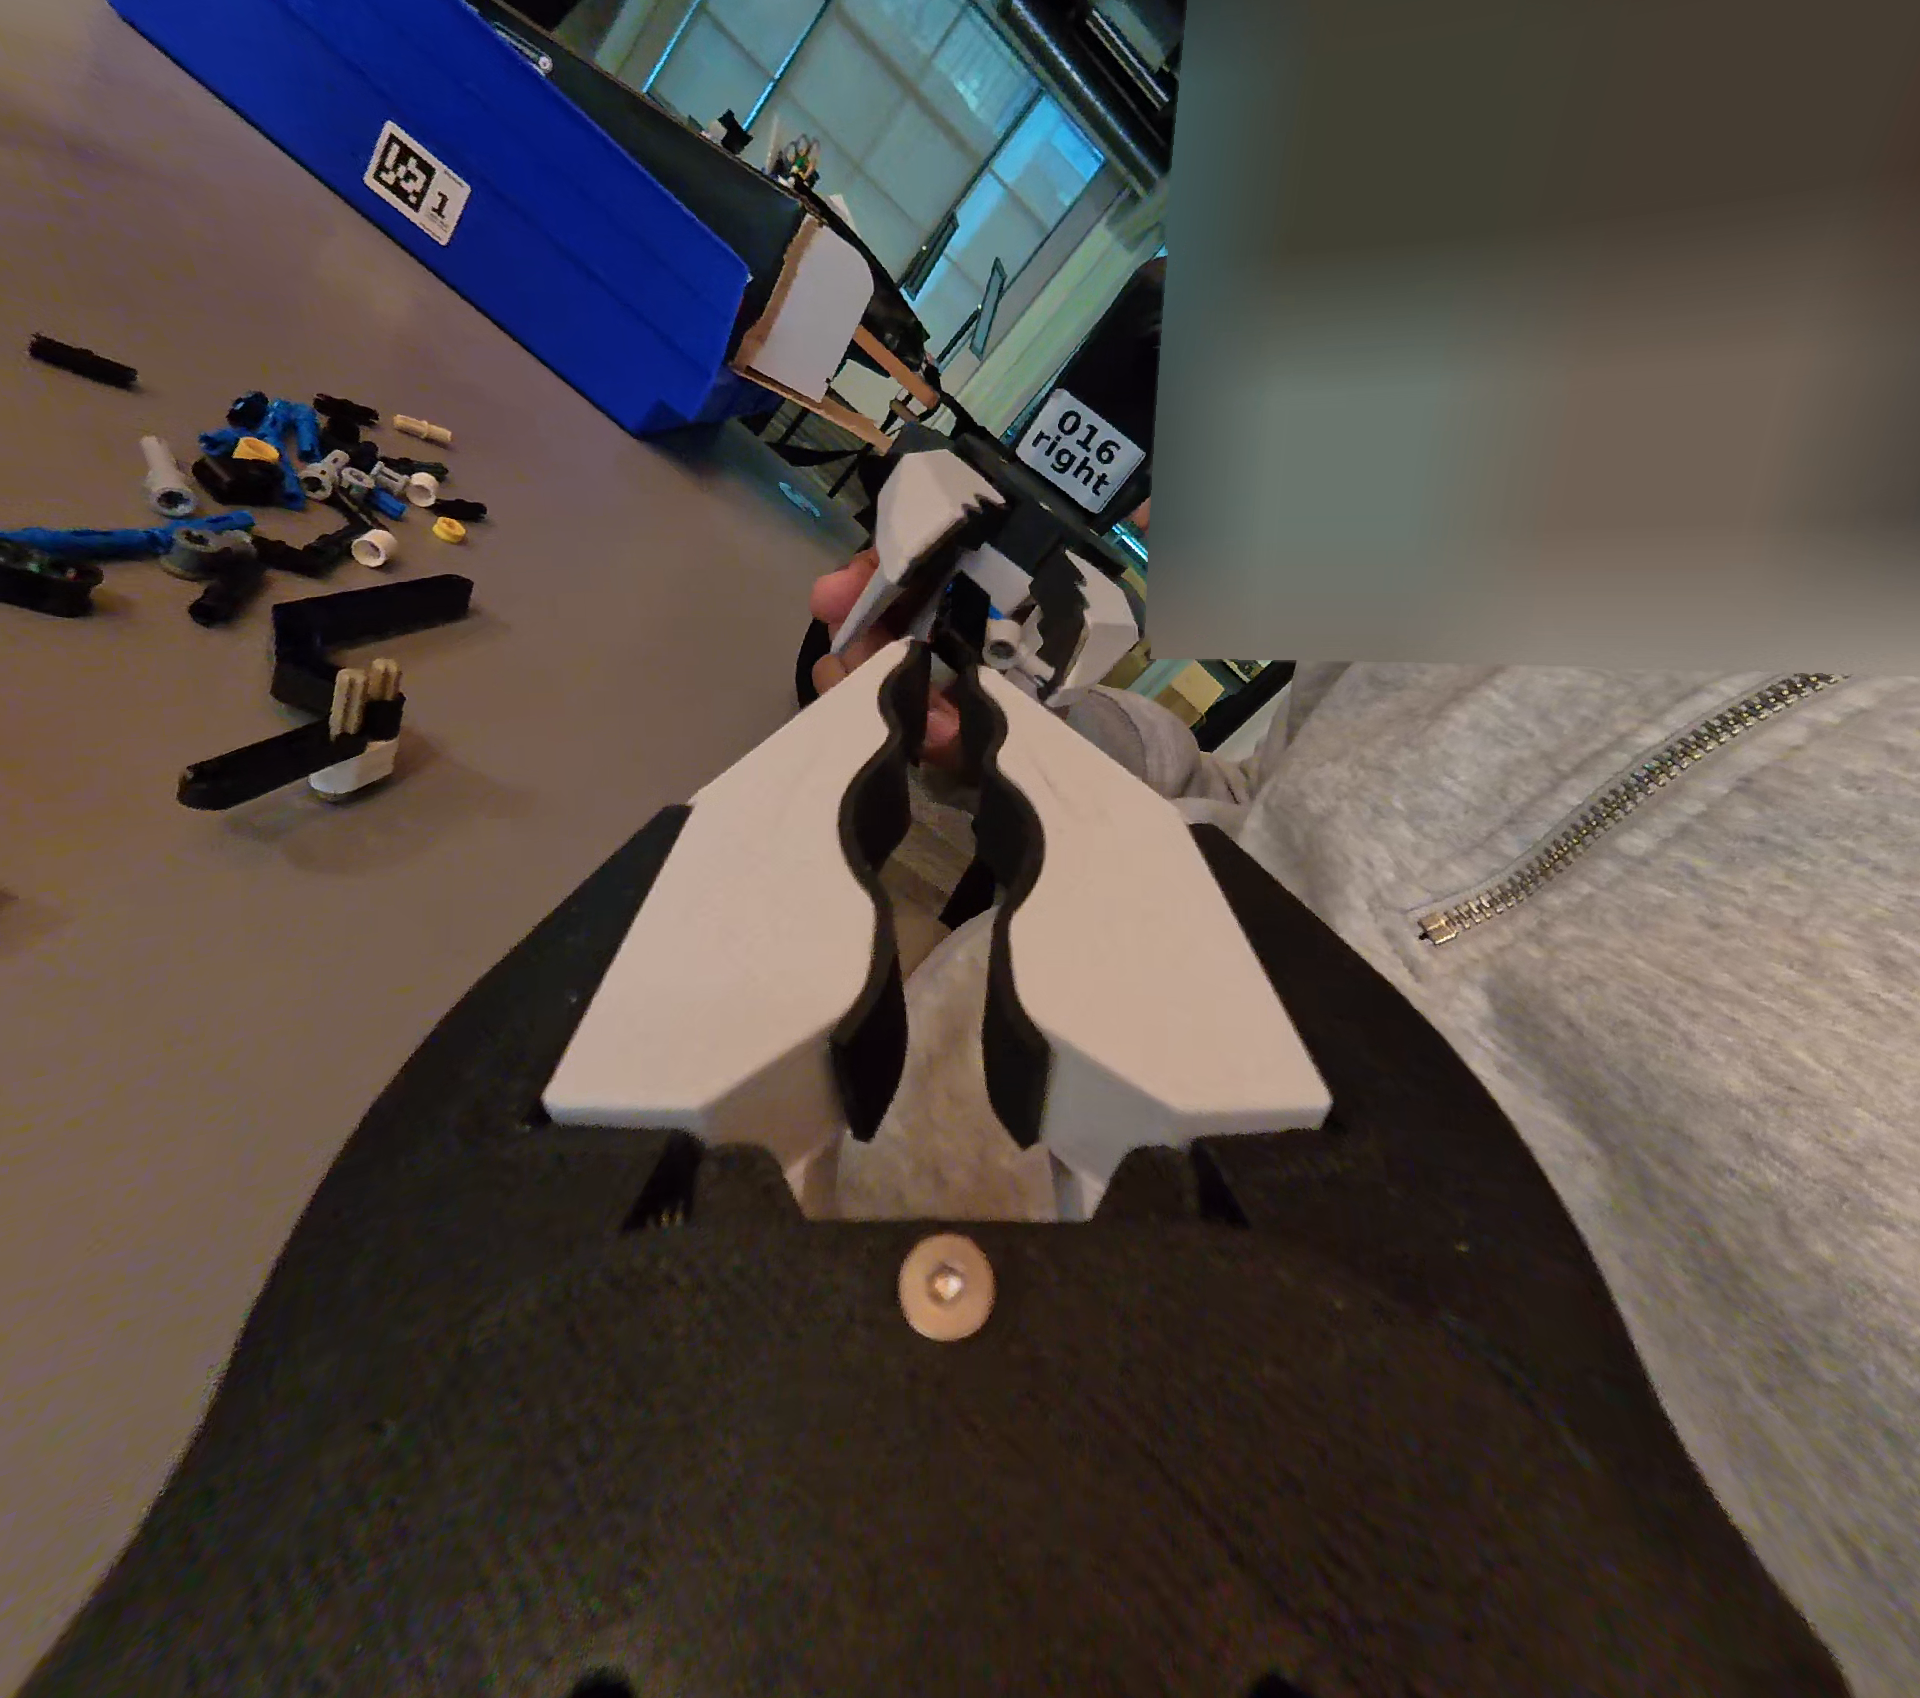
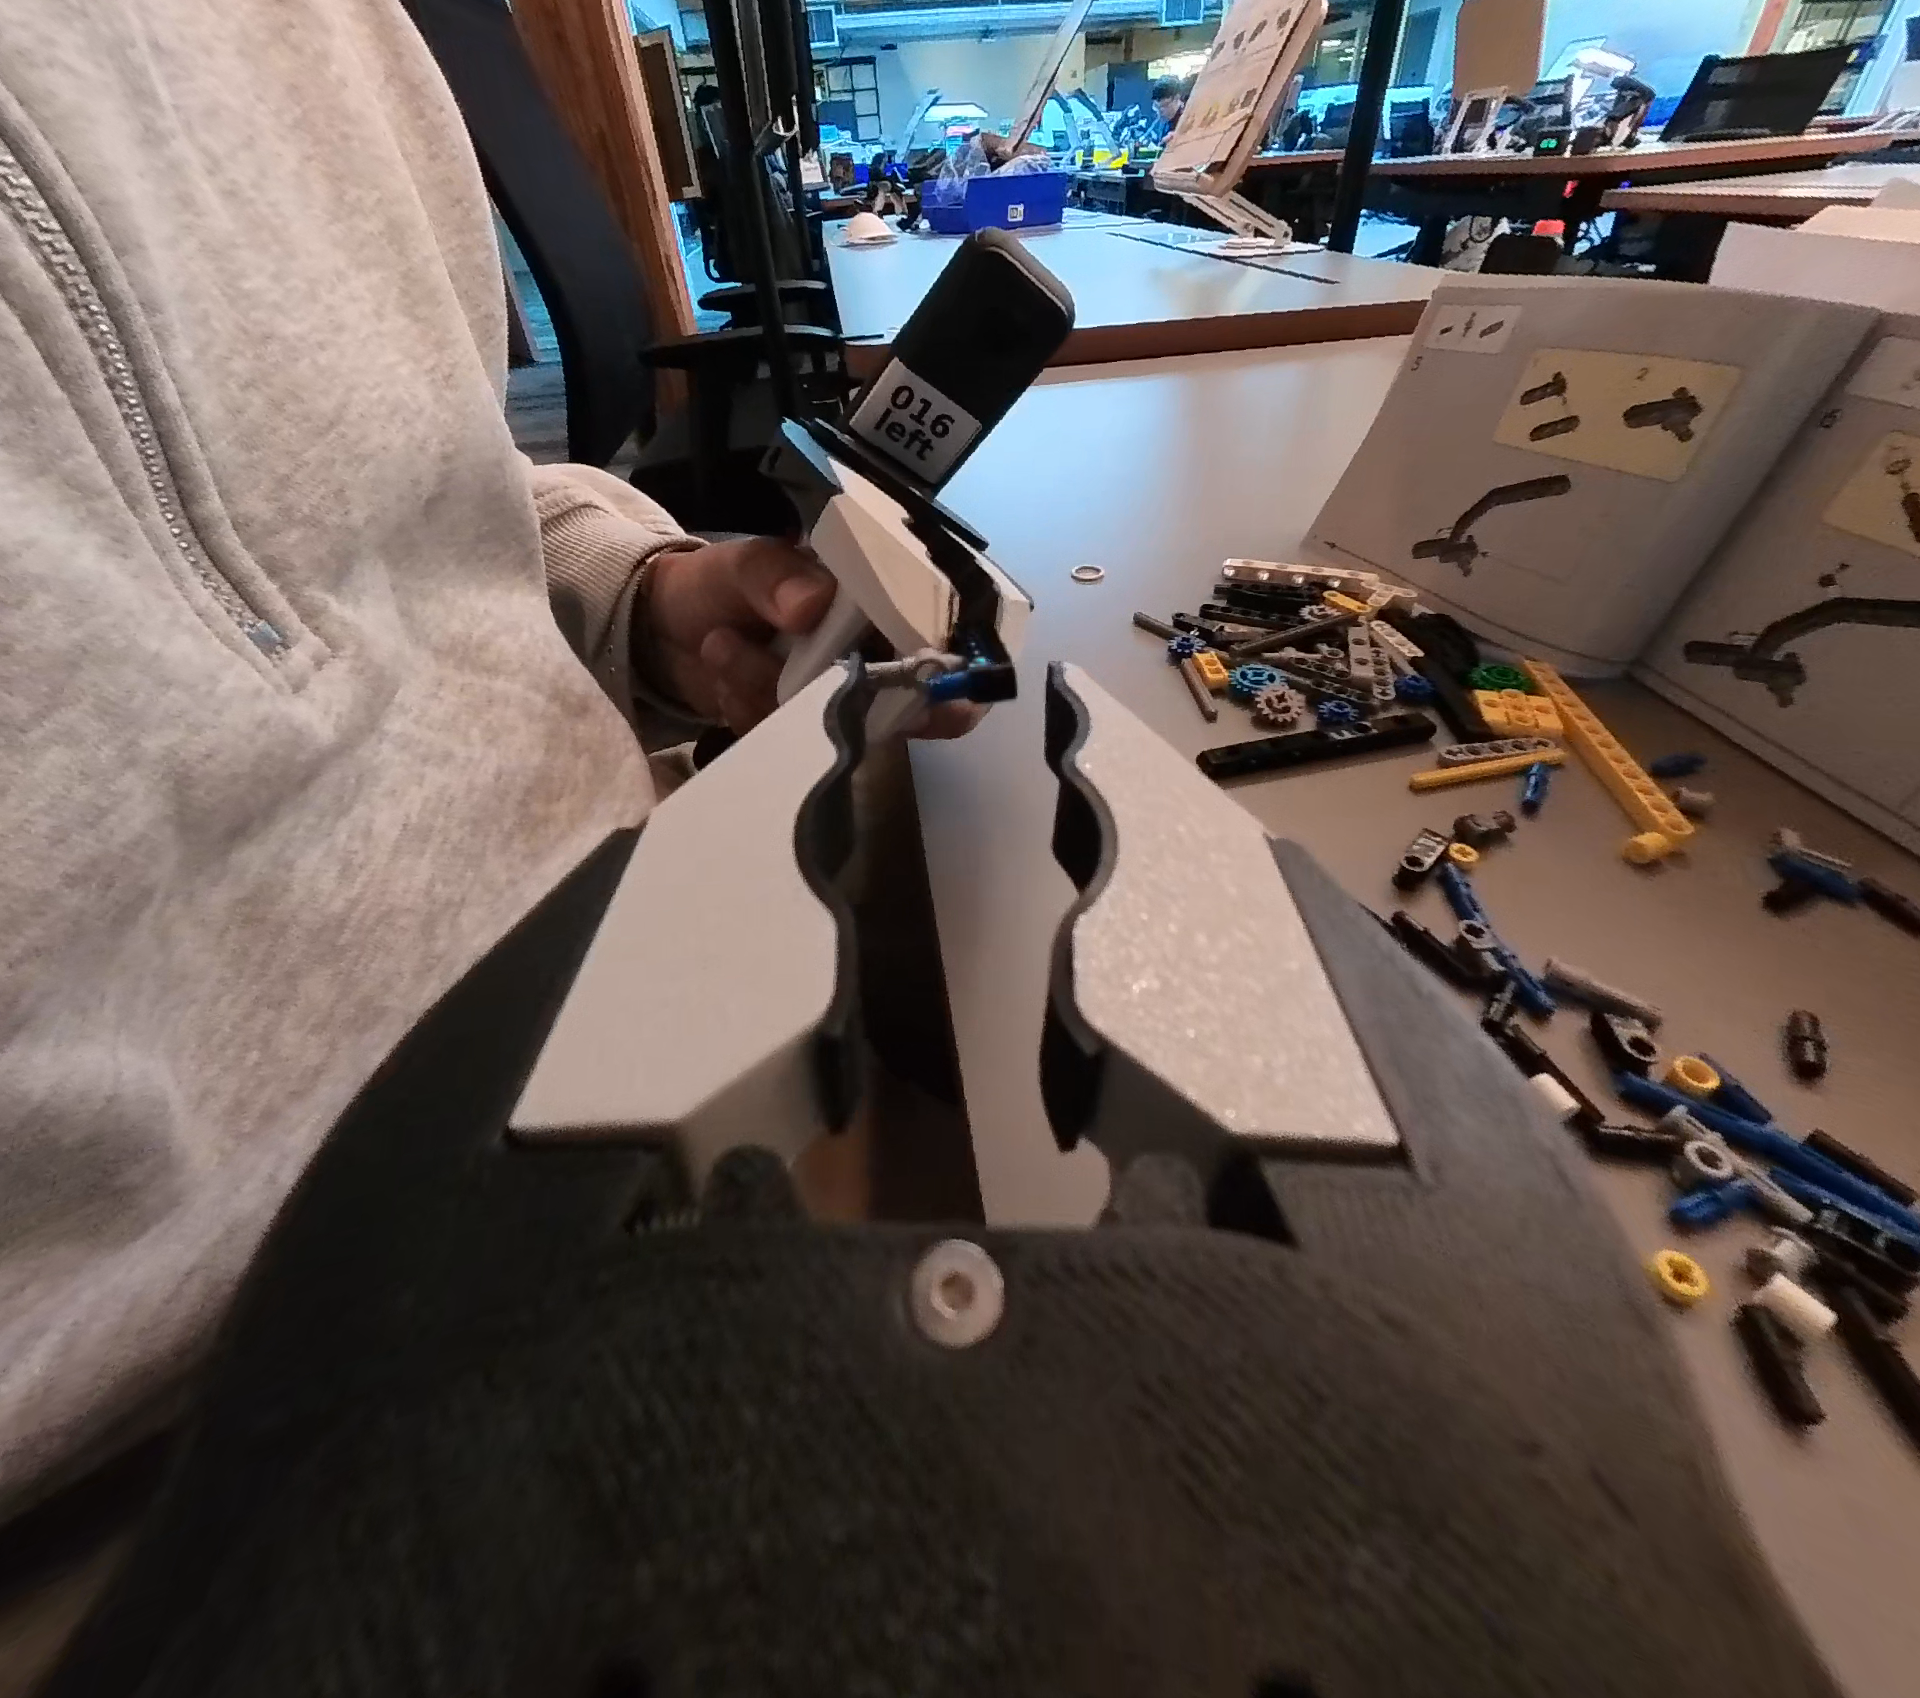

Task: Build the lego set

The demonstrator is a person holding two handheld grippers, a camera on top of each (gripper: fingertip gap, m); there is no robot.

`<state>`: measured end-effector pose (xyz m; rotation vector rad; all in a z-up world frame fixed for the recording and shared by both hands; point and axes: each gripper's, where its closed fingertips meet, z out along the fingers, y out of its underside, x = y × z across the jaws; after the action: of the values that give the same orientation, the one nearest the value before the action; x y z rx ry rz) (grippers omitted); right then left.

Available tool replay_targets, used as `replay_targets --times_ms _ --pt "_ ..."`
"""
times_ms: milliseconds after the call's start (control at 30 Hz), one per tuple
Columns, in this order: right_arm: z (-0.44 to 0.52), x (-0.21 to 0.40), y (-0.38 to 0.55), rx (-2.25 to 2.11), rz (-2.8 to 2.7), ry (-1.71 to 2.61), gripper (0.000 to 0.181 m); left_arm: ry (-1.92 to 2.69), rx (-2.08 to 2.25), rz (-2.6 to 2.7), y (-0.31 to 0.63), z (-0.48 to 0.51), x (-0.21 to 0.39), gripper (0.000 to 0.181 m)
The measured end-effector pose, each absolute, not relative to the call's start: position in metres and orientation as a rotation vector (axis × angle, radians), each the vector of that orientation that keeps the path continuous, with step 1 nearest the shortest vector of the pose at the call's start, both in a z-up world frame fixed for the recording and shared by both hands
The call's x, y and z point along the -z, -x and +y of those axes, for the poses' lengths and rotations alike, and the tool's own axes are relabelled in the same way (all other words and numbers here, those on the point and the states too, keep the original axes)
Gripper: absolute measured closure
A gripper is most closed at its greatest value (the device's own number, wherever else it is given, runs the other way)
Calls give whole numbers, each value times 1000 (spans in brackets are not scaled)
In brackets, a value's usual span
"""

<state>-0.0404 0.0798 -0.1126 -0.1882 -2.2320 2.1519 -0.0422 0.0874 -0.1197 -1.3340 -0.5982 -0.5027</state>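
My left gripper (image 1: 940, 666) is shut on a small black lego assembly (image 1: 961, 620) with a blue pin and a light grey connector (image 1: 1003, 642), held in the air above the grey table. In the right wrist view the same assembly (image 2: 961, 680) sticks out of the left gripper's tips (image 2: 977, 656). My right gripper (image 2: 951, 684) is open, its tips on either side of the assembly; its left fingertip (image 2: 847, 698) is next to the grey connector (image 2: 904, 669). The right gripper also shows in the left wrist view (image 1: 997, 599), facing mine.
Loose lego parts (image 1: 291, 485) and a black angled beam (image 1: 364, 609) lie on the table (image 1: 520, 817) at left, beside a blue bin (image 1: 416, 90). An open instruction booklet (image 2: 1610, 485) and more parts (image 2: 1351, 661), with a long yellow beam (image 2: 1600, 744), lie at right. A person's grey hoodie (image 2: 208, 505) is close by. Both grippers' tips are close together, under 4 cm apart. From either gripper's tips it is about 25 cm to the long yellow beam (image 2: 1600, 744).
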Motion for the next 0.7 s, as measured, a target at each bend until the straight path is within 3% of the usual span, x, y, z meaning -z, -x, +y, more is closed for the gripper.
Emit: replay_targets --times_ms 700 --pt "83 112 36 -2191 -2290 210 156 1357 451 -617 40 90 122 178"
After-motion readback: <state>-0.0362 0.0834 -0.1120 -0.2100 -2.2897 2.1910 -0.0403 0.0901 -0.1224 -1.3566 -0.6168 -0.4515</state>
